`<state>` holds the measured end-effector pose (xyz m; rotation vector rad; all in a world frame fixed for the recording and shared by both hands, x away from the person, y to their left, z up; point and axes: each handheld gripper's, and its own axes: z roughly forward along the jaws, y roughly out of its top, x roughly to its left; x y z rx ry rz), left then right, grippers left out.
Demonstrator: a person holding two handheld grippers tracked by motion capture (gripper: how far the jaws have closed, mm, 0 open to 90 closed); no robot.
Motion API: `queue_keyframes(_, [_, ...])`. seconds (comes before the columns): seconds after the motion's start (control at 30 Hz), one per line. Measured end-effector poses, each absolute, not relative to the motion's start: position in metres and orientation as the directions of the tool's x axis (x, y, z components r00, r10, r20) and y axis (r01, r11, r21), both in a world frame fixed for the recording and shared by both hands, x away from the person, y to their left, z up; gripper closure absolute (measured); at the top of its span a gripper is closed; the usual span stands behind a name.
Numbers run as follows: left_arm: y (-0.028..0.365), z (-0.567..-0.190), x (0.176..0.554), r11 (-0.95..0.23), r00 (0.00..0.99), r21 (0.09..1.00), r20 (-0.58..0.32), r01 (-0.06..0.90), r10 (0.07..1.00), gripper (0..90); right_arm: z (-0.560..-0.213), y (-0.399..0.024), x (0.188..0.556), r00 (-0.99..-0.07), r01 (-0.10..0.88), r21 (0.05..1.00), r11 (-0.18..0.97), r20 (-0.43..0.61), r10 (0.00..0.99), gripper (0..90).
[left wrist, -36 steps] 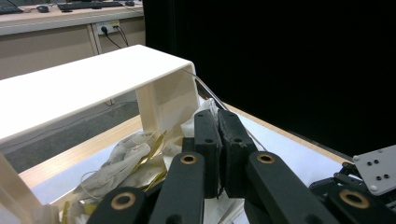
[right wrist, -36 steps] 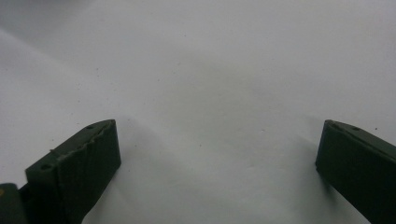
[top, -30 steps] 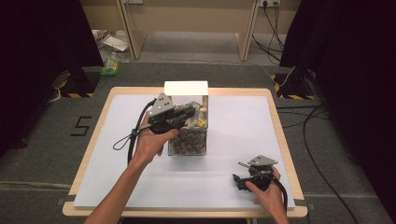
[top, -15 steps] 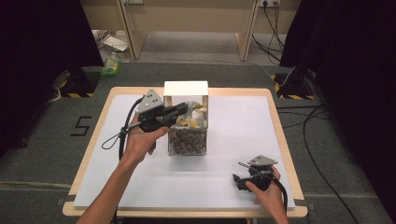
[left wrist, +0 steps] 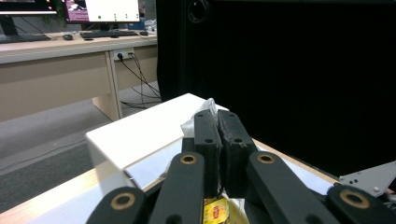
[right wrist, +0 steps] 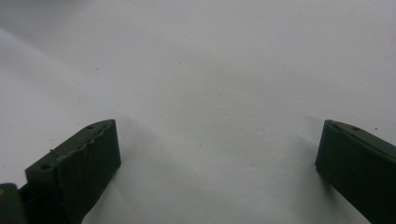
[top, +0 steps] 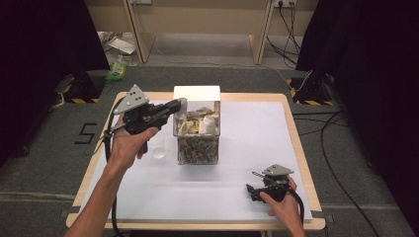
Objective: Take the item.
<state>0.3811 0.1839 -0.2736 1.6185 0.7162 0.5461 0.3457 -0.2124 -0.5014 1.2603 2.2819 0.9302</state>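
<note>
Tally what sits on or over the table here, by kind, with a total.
Grippers: 2 (left gripper pinching a clear packet, right gripper open)
Clear boxes: 1 (clear box)
Clear cups: 1 (clear cup)
Held packets: 1
Total: 5

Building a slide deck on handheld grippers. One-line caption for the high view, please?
Left gripper lifts a clear packet beside a clear box; right gripper rests open on the table.

black grippers, left (top: 179, 103), right (top: 251, 190); grey triangular top plates; brass-ringed linkage pivots; black trailing cables; bare forearms.
</note>
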Motion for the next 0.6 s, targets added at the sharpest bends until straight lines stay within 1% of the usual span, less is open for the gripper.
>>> queue_keyframes(0.6, [0.242,-0.26,0.373,-0.067,0.63,0.989,-0.033,0.134,0.776,86.4,-0.501,-0.212,0.346,-0.531,0.602,0.701,0.382,-0.006,0.848,0.4])
